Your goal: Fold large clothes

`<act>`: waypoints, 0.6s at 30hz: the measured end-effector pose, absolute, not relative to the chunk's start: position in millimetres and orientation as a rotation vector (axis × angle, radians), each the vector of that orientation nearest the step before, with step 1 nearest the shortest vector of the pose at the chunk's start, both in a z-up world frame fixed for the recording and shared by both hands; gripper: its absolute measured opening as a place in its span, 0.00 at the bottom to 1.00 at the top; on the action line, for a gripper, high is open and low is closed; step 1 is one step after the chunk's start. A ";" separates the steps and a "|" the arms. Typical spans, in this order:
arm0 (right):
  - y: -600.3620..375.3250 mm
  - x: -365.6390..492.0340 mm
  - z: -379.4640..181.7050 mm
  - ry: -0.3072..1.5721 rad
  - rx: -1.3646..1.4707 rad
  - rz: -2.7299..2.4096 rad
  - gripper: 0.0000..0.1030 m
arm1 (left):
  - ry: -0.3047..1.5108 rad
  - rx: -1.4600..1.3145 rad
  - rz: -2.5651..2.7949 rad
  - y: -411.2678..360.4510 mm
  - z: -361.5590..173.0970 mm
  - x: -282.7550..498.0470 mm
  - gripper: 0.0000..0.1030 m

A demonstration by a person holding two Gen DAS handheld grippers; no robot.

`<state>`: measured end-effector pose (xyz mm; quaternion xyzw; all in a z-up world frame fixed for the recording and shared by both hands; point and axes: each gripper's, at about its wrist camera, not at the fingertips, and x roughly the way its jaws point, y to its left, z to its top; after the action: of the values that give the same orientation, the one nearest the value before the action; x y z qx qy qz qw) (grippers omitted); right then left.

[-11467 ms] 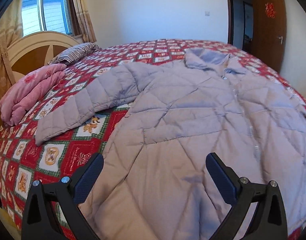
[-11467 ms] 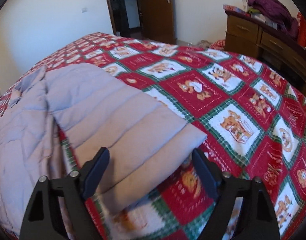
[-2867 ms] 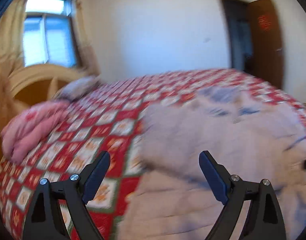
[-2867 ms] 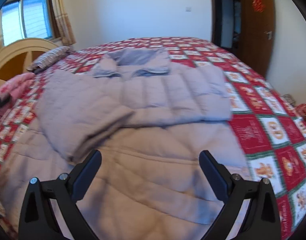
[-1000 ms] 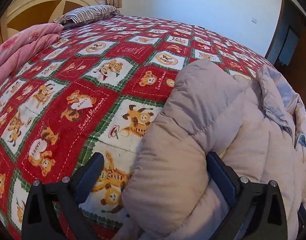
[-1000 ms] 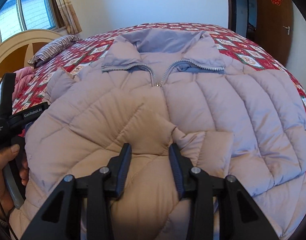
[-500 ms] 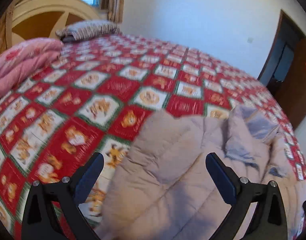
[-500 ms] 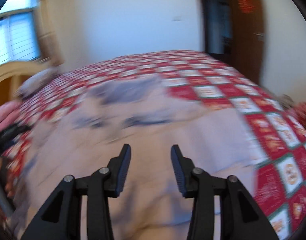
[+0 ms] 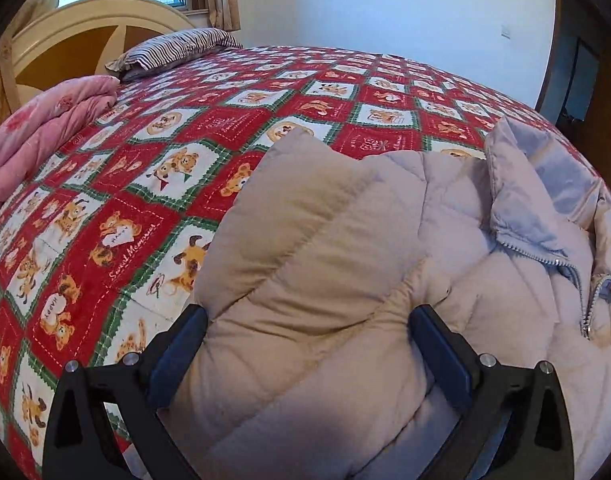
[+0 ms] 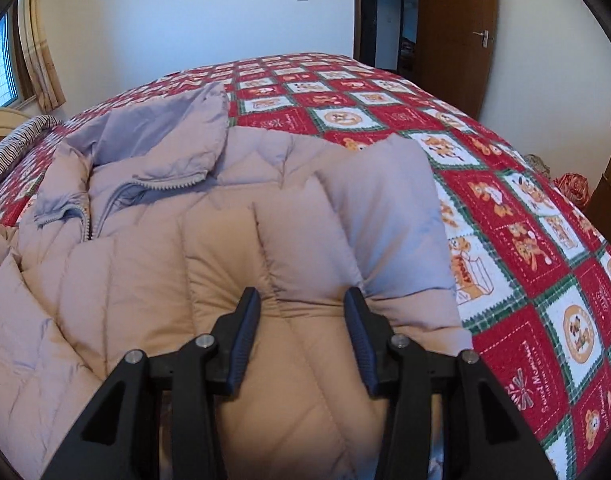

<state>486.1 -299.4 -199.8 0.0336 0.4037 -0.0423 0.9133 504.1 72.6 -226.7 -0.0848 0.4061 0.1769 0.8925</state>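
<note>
Beige quilted jacket (image 9: pixel 305 248) lies on the red patchwork bedspread (image 9: pixel 117 184) in the left wrist view, its folded shoulder bulging between the spread jaws of the left gripper (image 9: pixel 305 344); whether they pinch it I cannot tell. Right wrist view: the right gripper (image 10: pixel 302 320), jaws just opening, straddles a puckered ridge of the jacket (image 10: pixel 225 264), pads touching the fabric.

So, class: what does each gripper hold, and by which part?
Right gripper, jaws just opening, pinches the jacket by a quilted fold near its side. Left gripper: open, astride the shoulder, holding nothing.
</note>
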 end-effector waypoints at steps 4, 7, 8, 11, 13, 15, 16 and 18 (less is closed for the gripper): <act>-296.2 482.3 -201.9 0.830 0.052 -0.095 0.47 | 0.846 -0.166 0.375 70.4 -228.4 504.5 0.99; -295.3 482.0 -202.9 0.821 0.049 -0.097 0.47 | 0.853 -0.163 0.374 69.2 -228.7 505.6 0.99; -295.7 482.1 -203.1 0.821 0.051 -0.096 0.47 | 0.856 -0.162 0.373 68.9 -228.1 505.8 0.99; -295.7 481.9 -203.1 0.822 0.050 -0.094 0.47 | 0.895 -0.167 0.340 73.8 -220.0 506.0 0.99; -295.8 482.7 -201.6 0.834 0.046 -0.082 0.48 | 0.871 -0.176 0.301 77.4 -197.6 499.4 0.99; -296.3 482.9 -194.8 0.854 0.034 -0.047 0.58 | 0.803 -0.175 0.235 77.5 -168.4 496.4 0.99; -298.2 483.0 -188.8 0.862 0.047 -0.018 0.63 | 0.795 -0.176 0.211 77.0 -159.3 499.6 0.99; -300.5 484.9 -175.1 0.855 0.084 0.032 0.75 | 0.788 -0.186 0.167 75.1 -143.4 512.7 0.99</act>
<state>484.9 -300.5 -175.1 0.0406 0.4143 0.0156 0.9091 512.7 75.1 -143.4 -0.0902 0.3829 0.0810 0.9158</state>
